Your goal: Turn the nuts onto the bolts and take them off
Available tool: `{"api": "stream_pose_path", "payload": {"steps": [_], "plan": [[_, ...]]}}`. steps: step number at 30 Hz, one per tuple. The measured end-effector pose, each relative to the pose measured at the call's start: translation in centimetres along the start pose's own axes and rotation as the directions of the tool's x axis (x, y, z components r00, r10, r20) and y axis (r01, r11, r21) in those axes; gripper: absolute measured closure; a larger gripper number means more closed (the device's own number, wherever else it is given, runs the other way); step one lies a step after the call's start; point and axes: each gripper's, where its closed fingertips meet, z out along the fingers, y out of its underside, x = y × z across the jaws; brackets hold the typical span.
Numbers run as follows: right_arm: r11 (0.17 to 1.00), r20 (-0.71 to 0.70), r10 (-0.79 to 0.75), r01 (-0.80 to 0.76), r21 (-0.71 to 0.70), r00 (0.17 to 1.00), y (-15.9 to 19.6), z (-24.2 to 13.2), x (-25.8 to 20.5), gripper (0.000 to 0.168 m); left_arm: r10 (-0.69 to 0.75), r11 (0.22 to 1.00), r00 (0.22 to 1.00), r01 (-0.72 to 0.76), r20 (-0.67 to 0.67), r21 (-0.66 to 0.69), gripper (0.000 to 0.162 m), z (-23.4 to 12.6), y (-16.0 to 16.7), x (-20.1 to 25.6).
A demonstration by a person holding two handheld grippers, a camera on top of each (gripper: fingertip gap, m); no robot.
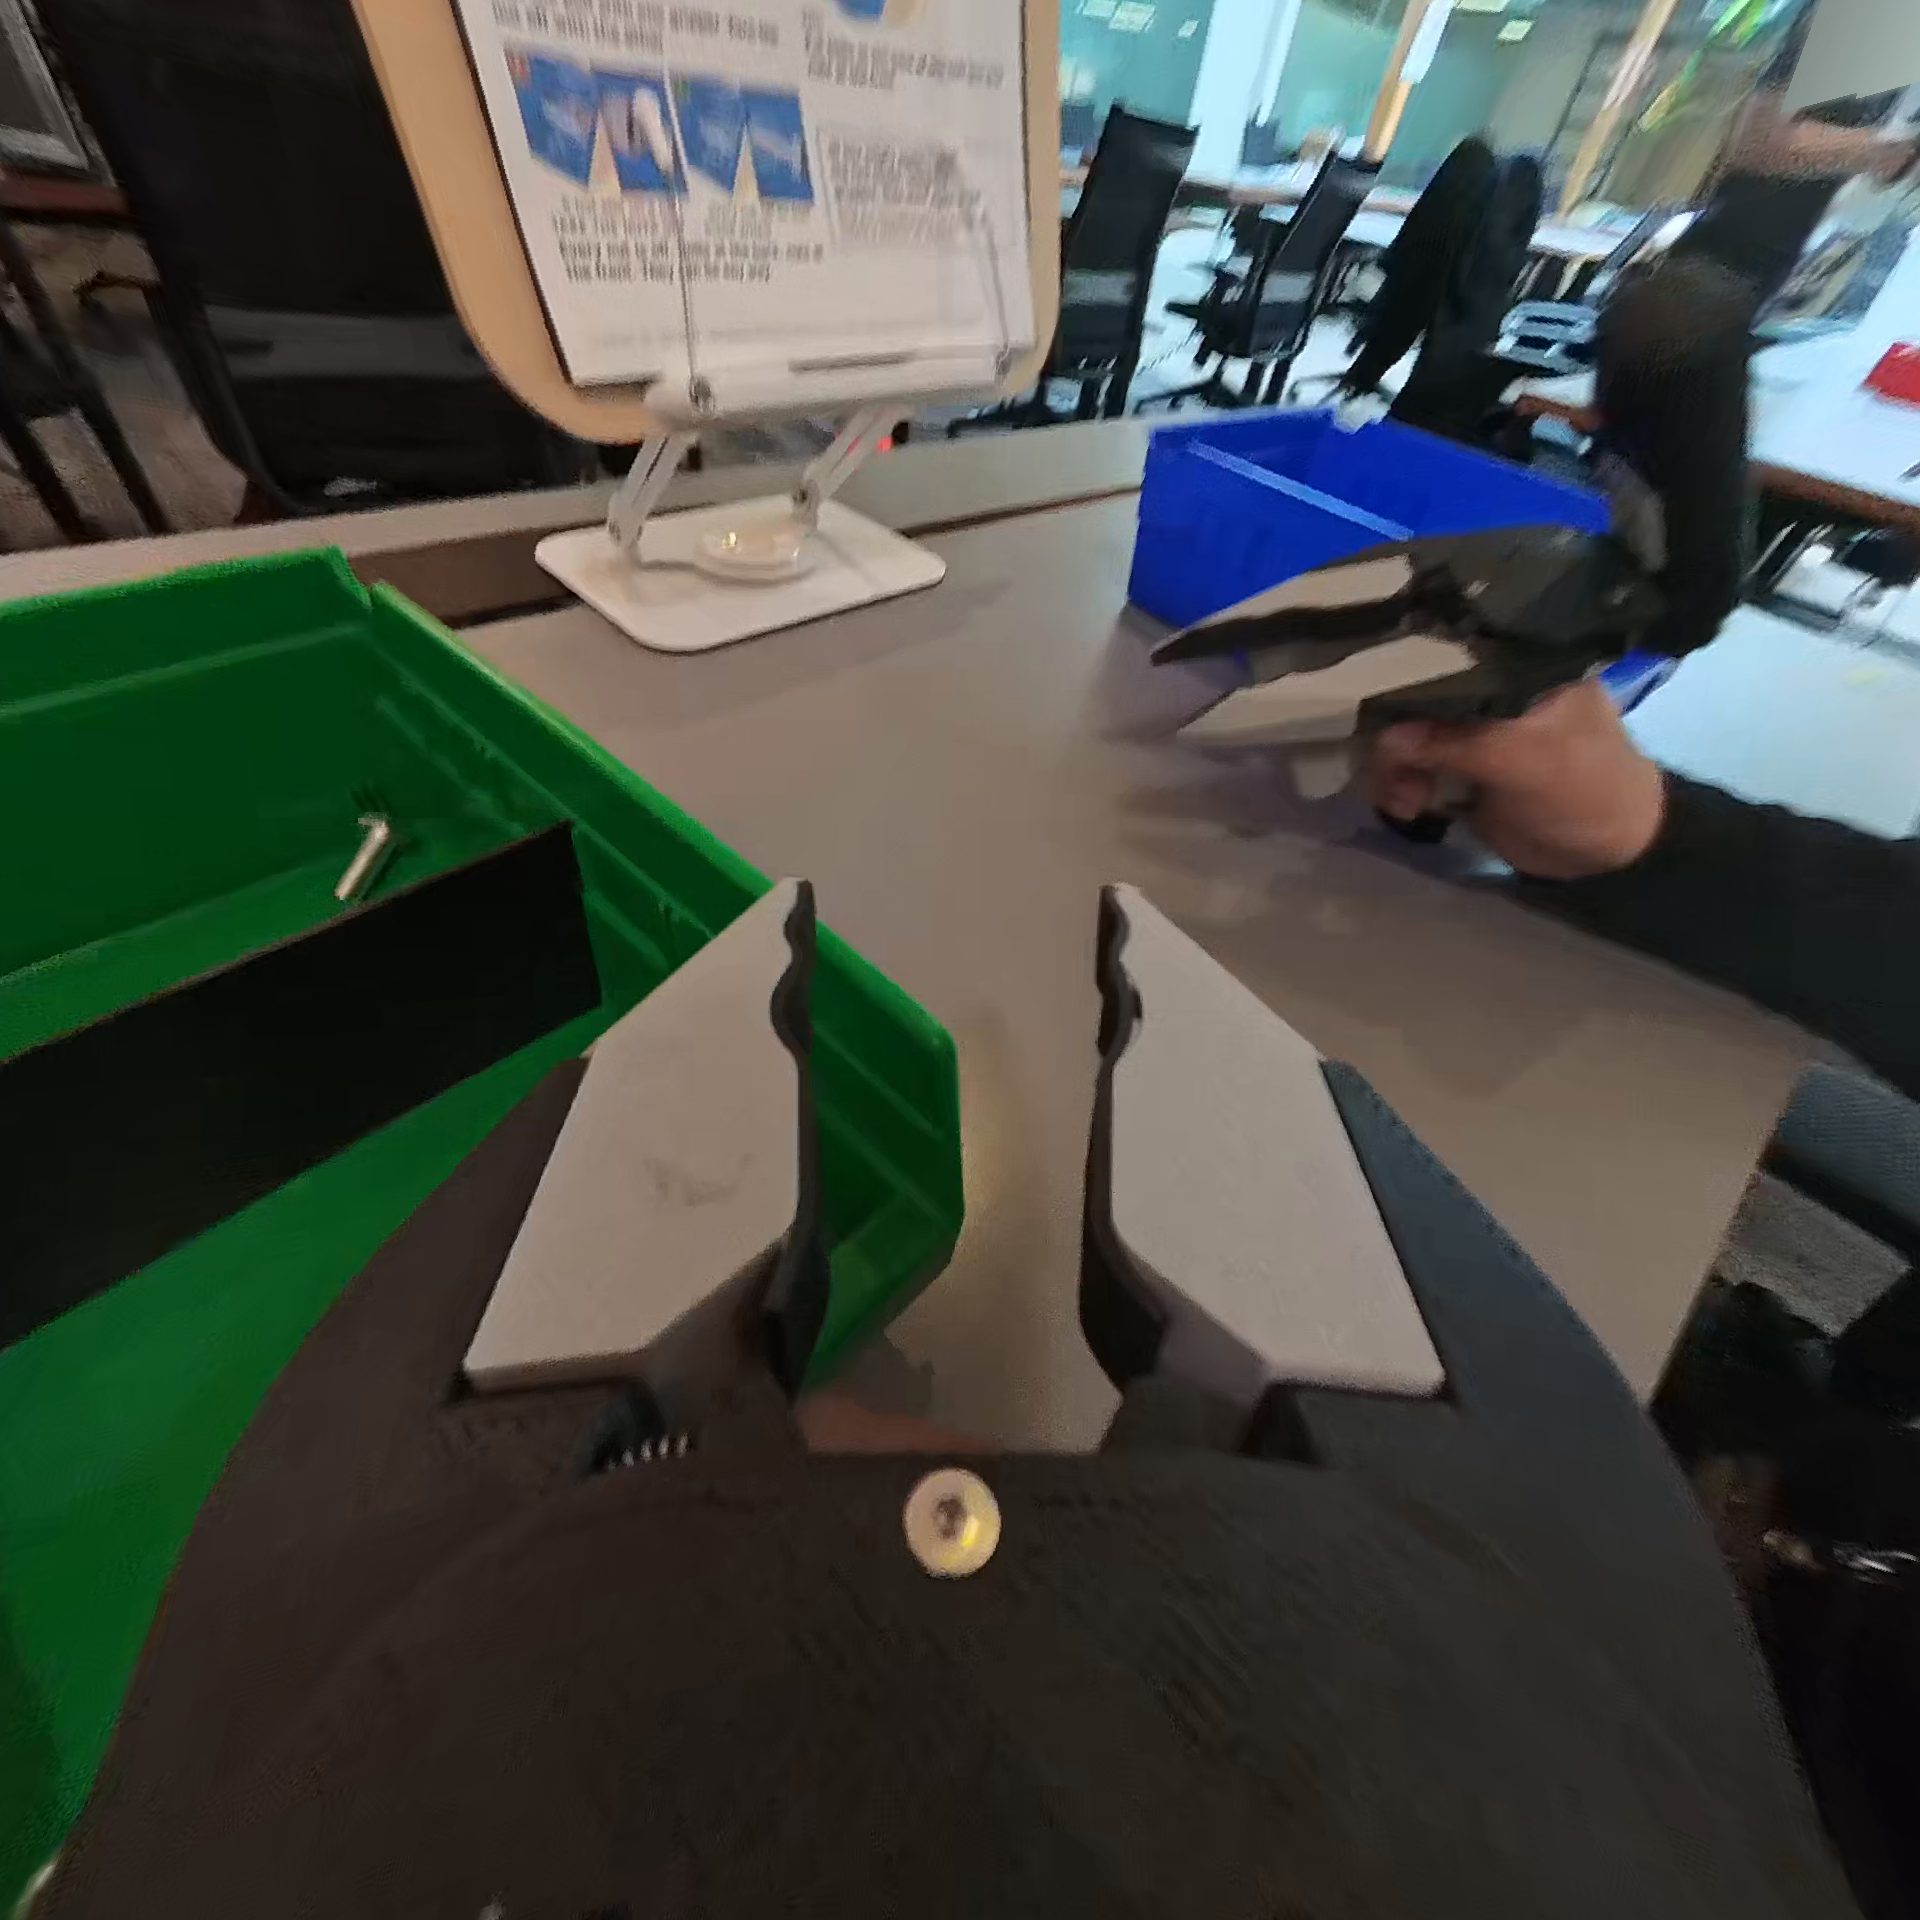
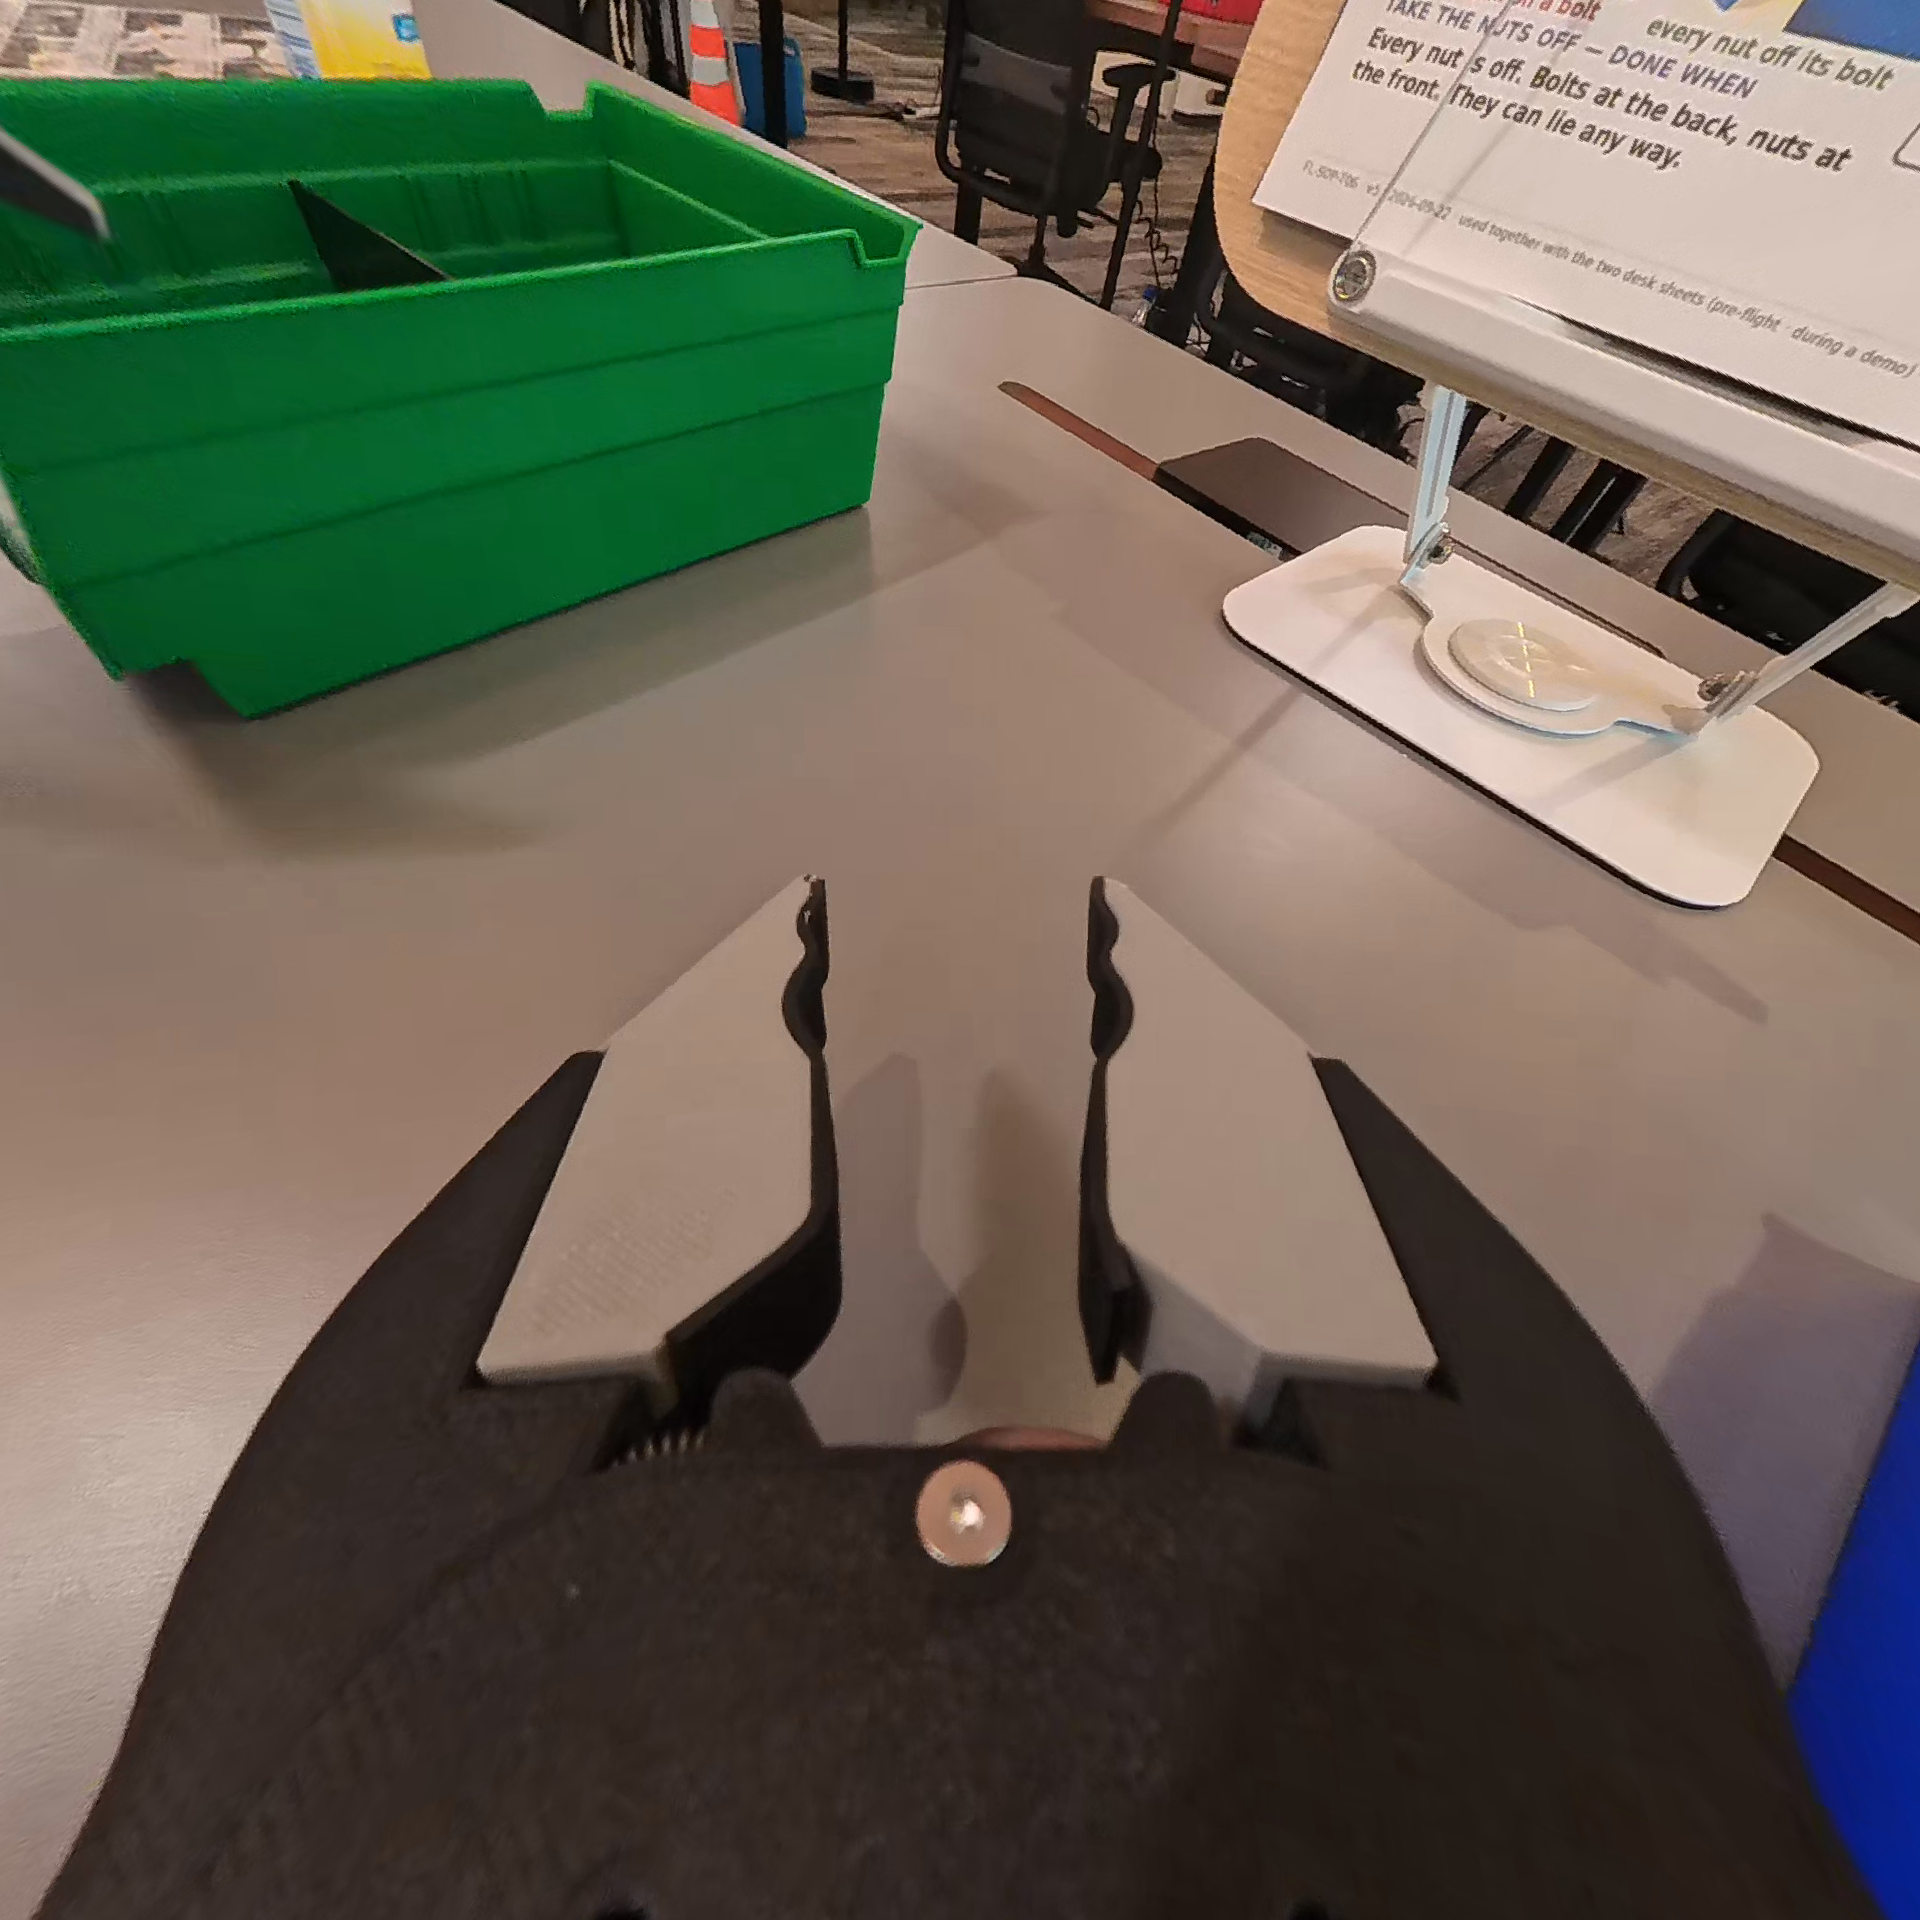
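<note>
Bolt-and-nut work sits on a grey table point(image 2: 623, 852), the largest thing in view. On it stands a green bin point(image 1: 260, 727) split by a black divider point(image 1: 312, 997); well apart to the right is a blue bin point(image 1: 1299, 520), and between them at the back a white document stand point(image 1: 748, 582) holding a printed sheet.

Left gripper point(image 1: 951, 904) hangs at the green bin's near right corner, its jaws spread wide with nothing between them; its left finger point(image 1: 675, 1143) overlaps the bin's rim in the picture, though contact cannot be told. Right gripper point(image 2: 951, 894), held in a hand point(image 1: 1517, 779), hovers over bare table with jaws likewise wide apart and empty.

One silver bolt point(image 1: 364, 857) lies tilted in the green bin's compartment behind the divider, well away from both sets of fingers. Nuts cannot be made out.
</note>
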Motion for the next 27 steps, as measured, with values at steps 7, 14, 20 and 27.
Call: {"api": "stream_pose_path", "payload": {"steps": [7,14,20,27], "plan": [[1.0,0.05,-0.003,0.003,0.004,0.999,-0.1,0.0,-1.4,0.12,0.076,0.997,0.993,-0.074,0.09,-0.025,0.113,-2.5,-6.3,-7.4],[0.996,0.144,-0.011,-0.001,0.087,0.99,-1.4,-0.3,-3.1,0.116,0.153,0.896,0.985,-0.174,-0.084,-0.408,0.112,3.4,-5.1,-14.7],[0.998,0.175,0.003,-0.014,0.062,0.985,-0.8,0.5,-3.4,0.116,0.252,0.659,0.964,-0.238,-0.089,-0.713,0.118,9.7,1.6,-19.9],[0.999,0.186,-0.032,0.024,0.044,0.982,-0.5,0.6,-4.3,0.119,0.227,0.521,0.972,-0.171,-0.057,-0.836,0.146,13.8,6.7,-22.1]]}}
